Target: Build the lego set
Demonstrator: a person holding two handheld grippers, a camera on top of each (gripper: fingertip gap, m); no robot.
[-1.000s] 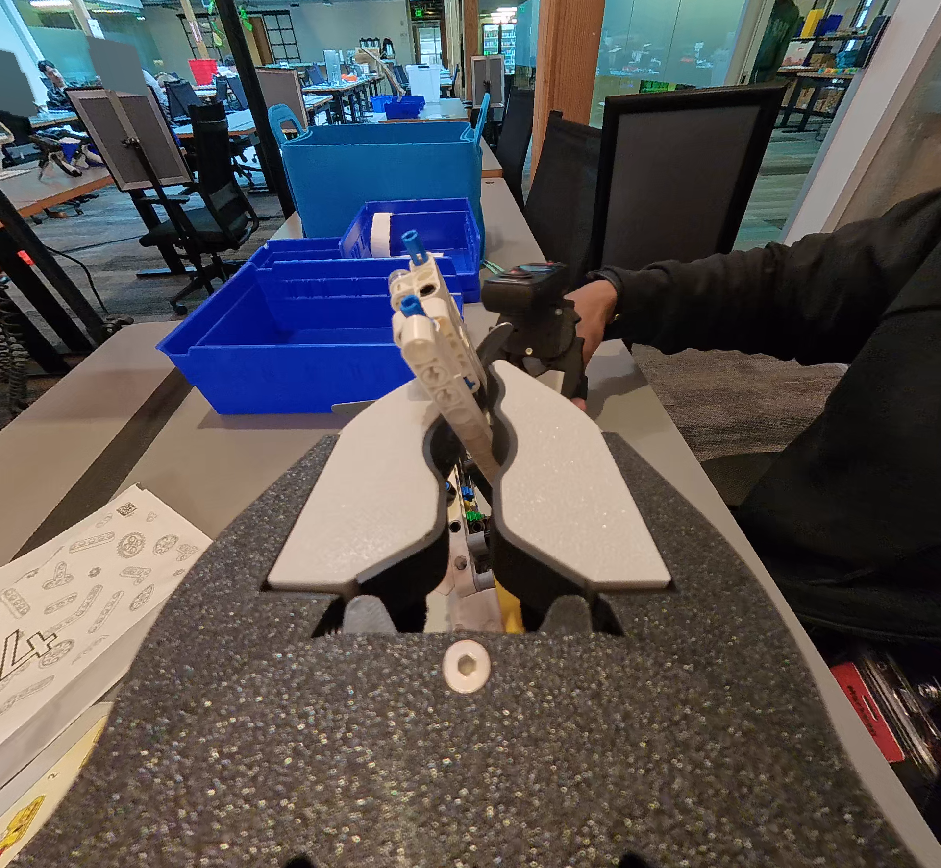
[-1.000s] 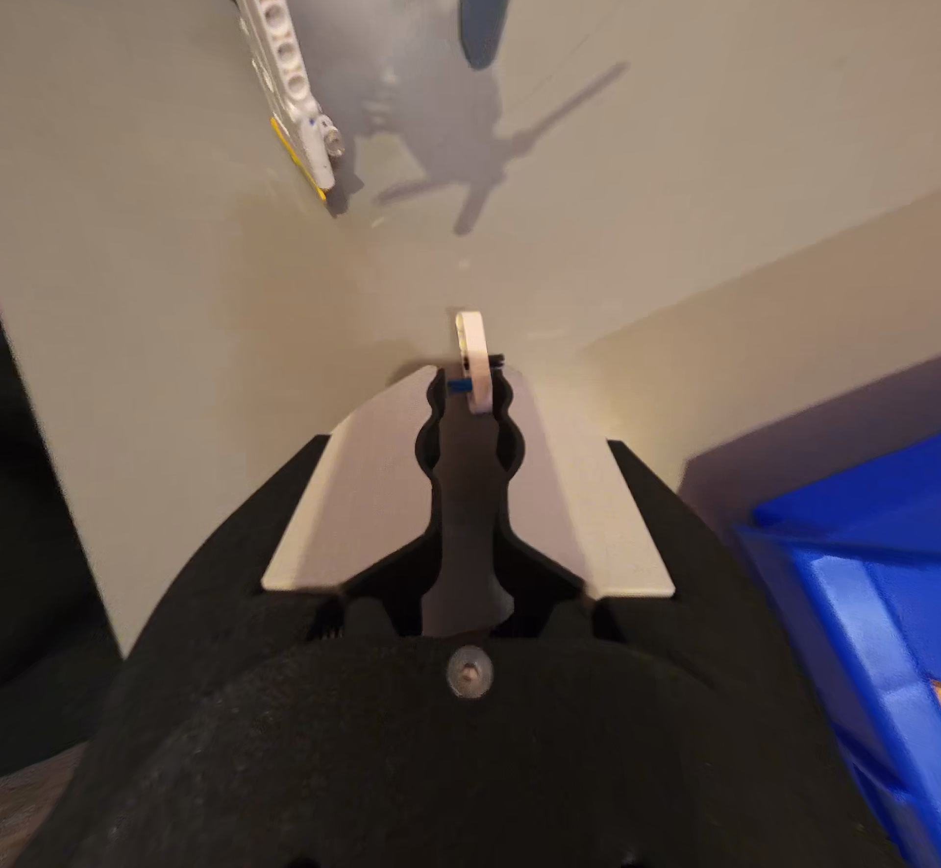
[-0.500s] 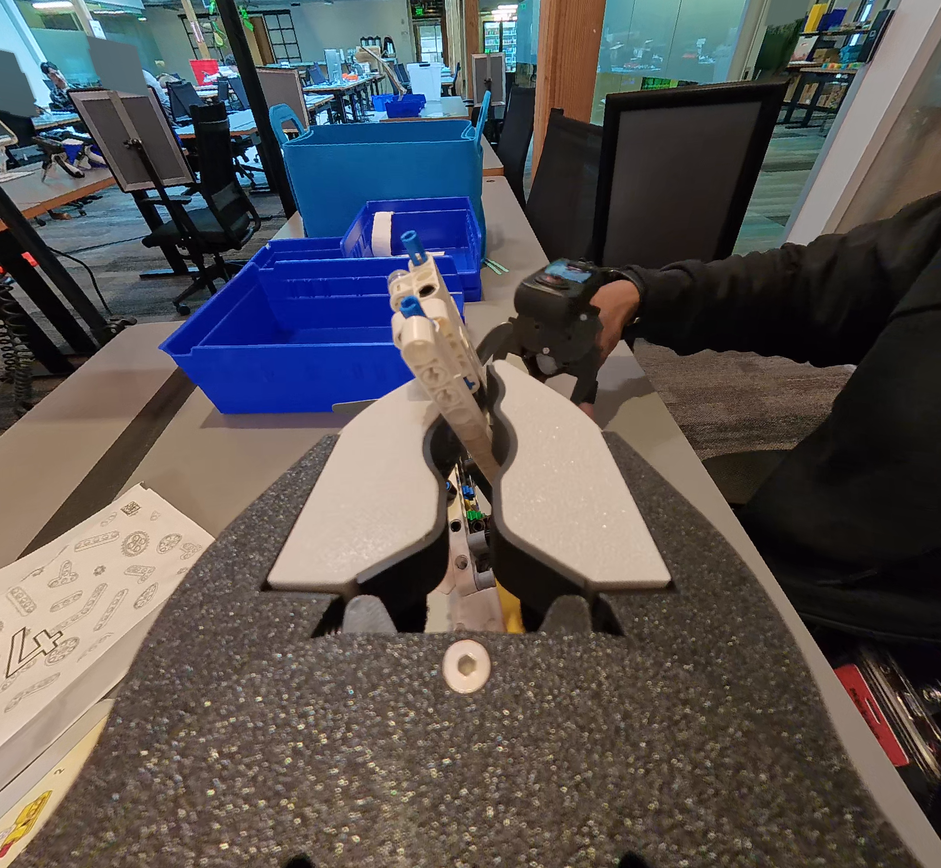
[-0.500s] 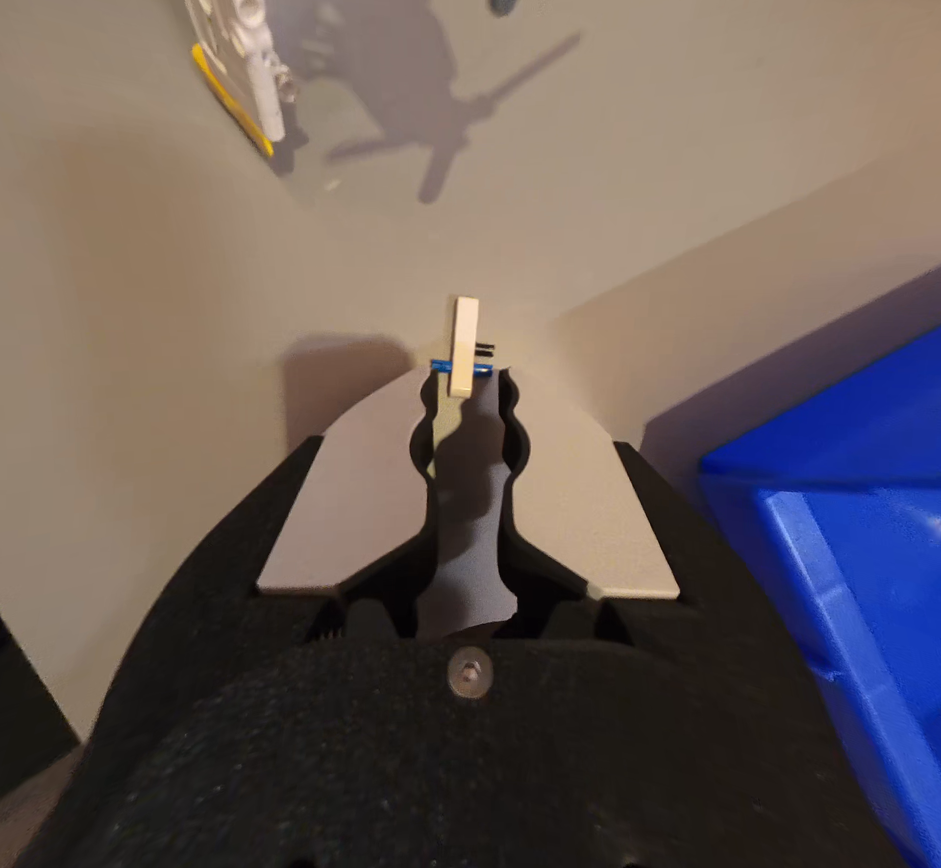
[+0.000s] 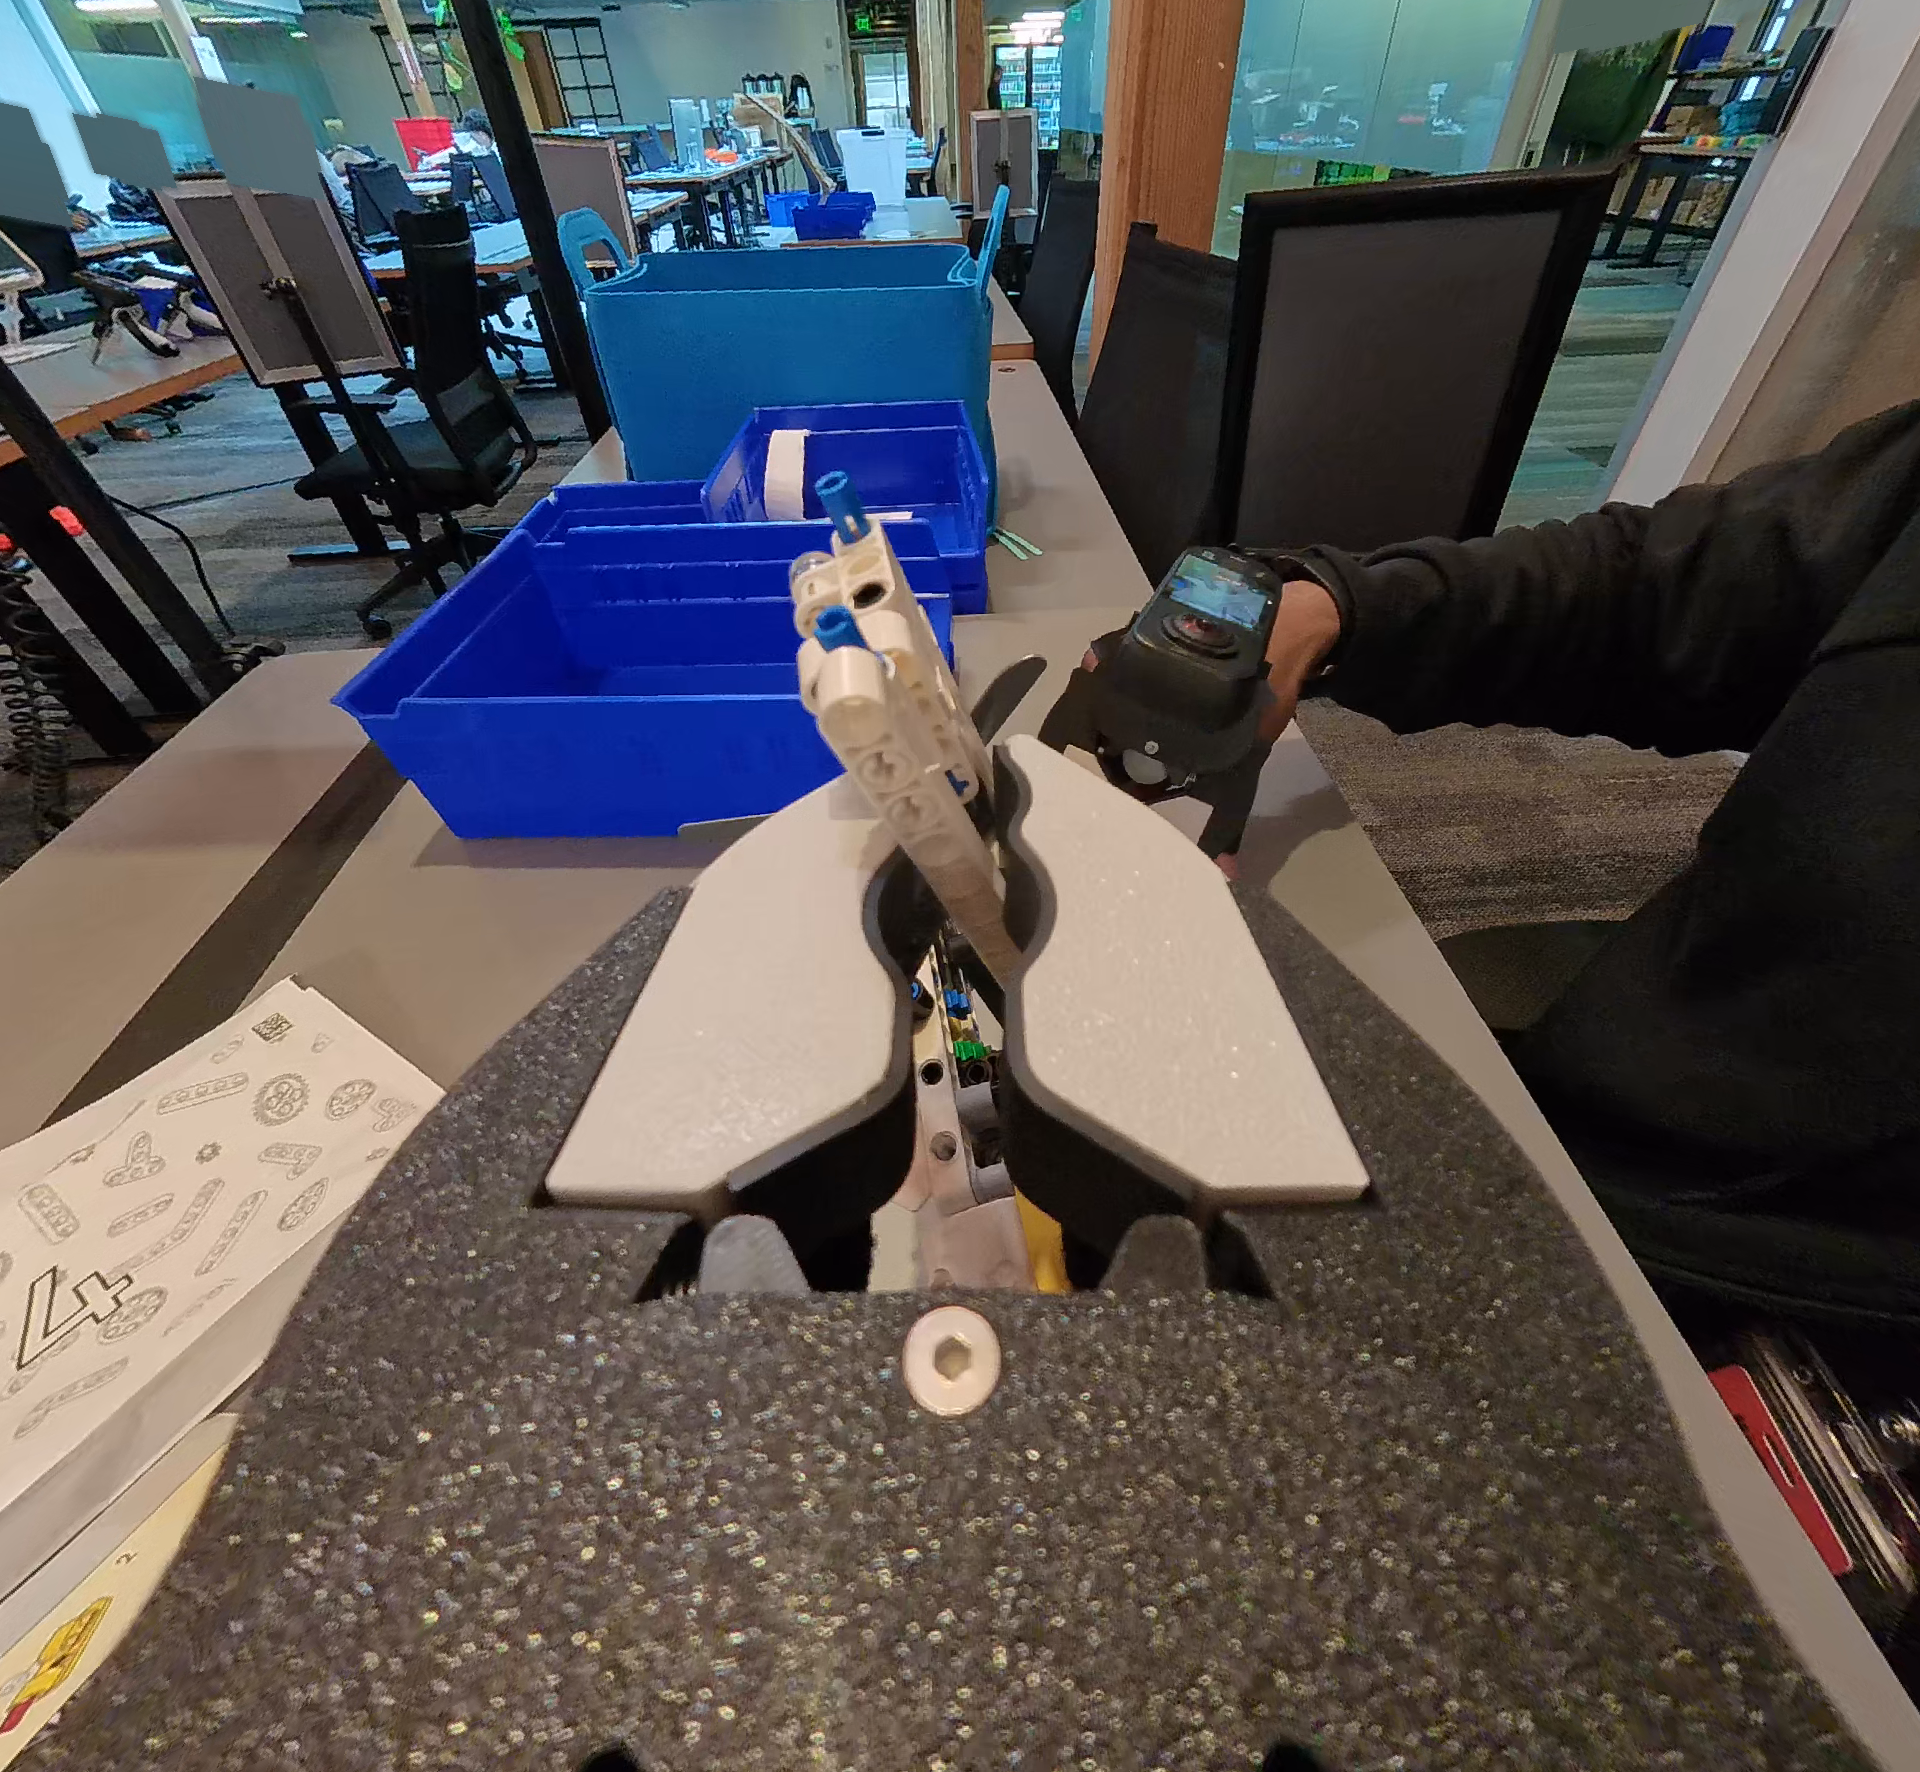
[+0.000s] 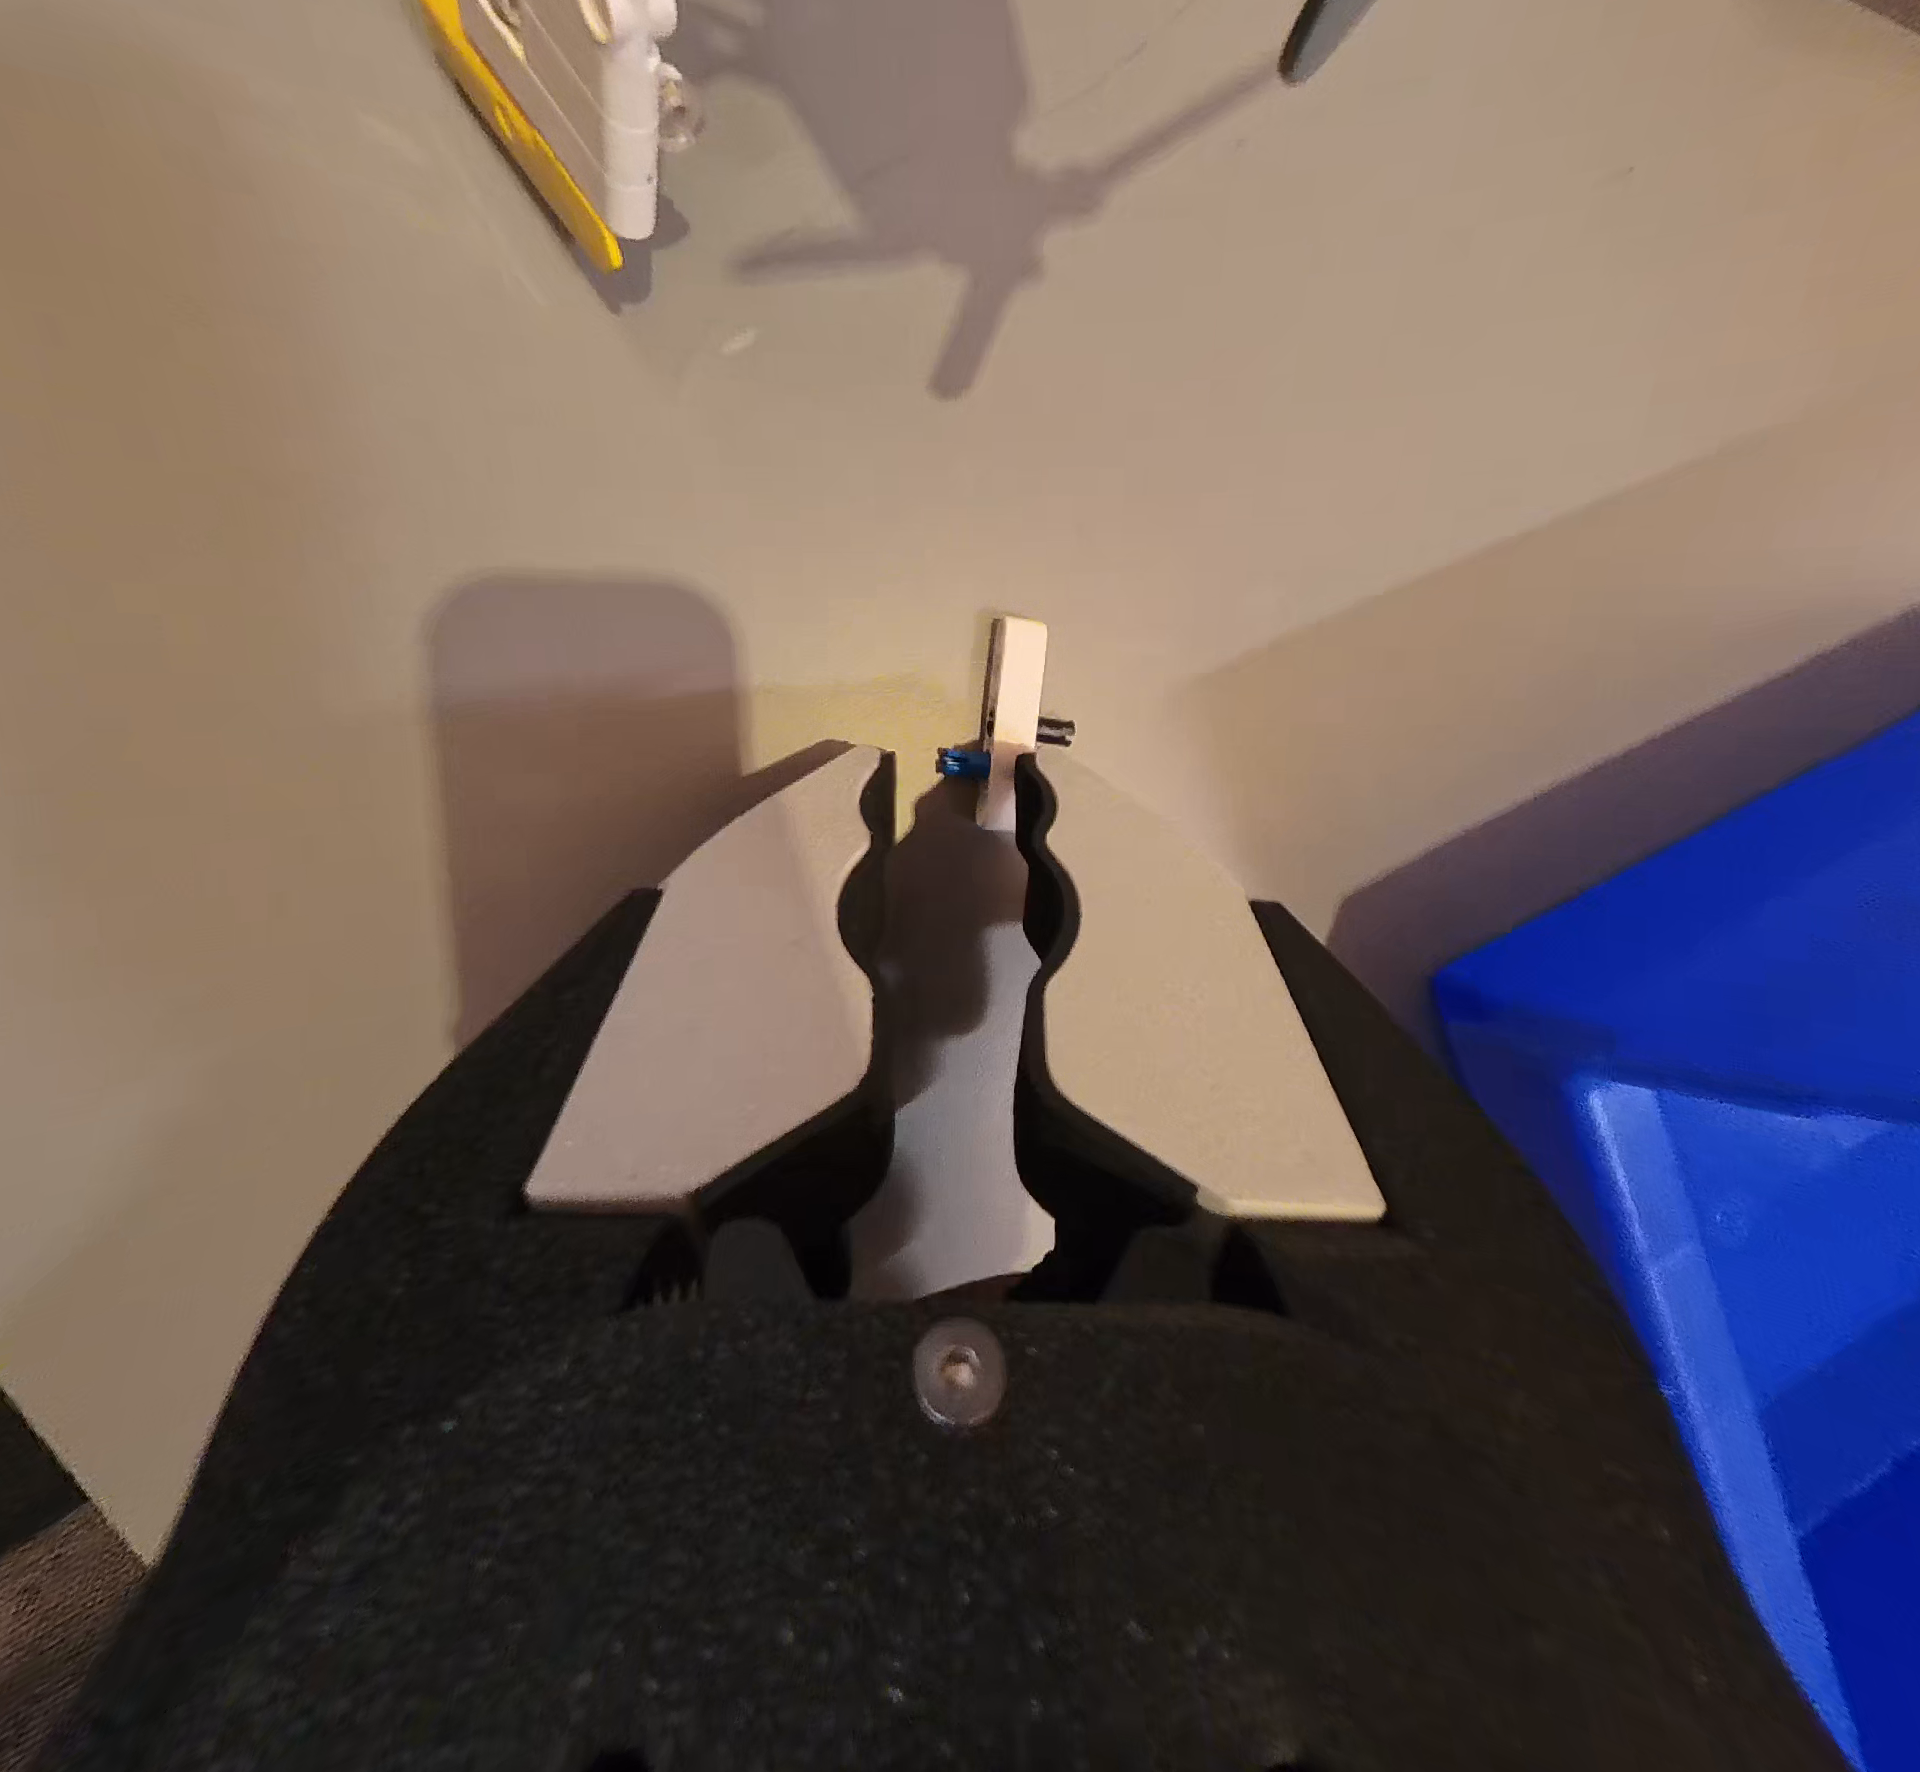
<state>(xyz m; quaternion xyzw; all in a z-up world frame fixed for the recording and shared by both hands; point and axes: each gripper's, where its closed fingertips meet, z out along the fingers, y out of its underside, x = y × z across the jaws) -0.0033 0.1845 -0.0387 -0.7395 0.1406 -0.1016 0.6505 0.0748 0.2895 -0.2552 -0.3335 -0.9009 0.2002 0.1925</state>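
My left gripper pinches a white beam assembly of holed building pieces, both pads pressed on its lower stretch; it leans up and to the left above the grey counter, with blue pegs jutting from its top. A large blue bin stands just behind it, a smaller blue bin and a tall blue tub farther back, and a printed parts sheet lies near on the left.

My right gripper stands partly spread: a small white beam with a blue pin and a black pin rests against the right finger, while the left finger seems clear of it, though the blue pin's tip may reach it. It hangs over the counter, with a blue bin corner at the right and the white assembly's end with a yellow piece at the upper left.
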